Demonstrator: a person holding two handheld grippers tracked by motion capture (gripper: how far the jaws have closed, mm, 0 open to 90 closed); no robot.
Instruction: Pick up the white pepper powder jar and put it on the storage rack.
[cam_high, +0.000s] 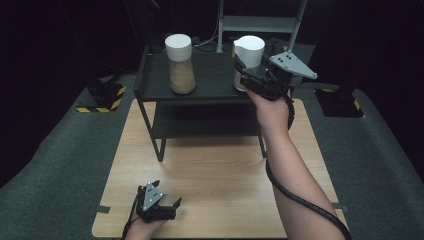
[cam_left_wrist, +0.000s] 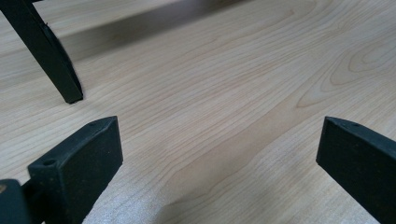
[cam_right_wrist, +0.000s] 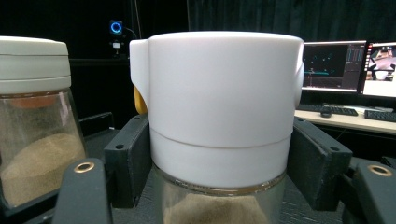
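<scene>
Two glass jars of brown grains with white lids stand on the top board of a low black shelf (cam_high: 215, 80). My right gripper (cam_high: 245, 75) is shut on the right-hand jar (cam_high: 248, 52), its pads pressing both sides just under the white lid. In the right gripper view that jar (cam_right_wrist: 219, 93) sits upright between the jaws of my right gripper (cam_right_wrist: 222, 161), with the second jar (cam_right_wrist: 32, 116) at the left. This second jar (cam_high: 179, 62) stands free at the shelf's left. My left gripper (cam_high: 167, 192) rests open near the table's front edge; its jaws (cam_left_wrist: 219, 135) hold nothing.
The shelf stands at the far end of a light wooden table (cam_high: 215, 170); one black shelf leg (cam_left_wrist: 46, 51) is ahead of the left gripper. Striped black bases (cam_high: 102, 97) sit on the grey floor at both sides. Monitors (cam_right_wrist: 334, 65) glow behind the shelf.
</scene>
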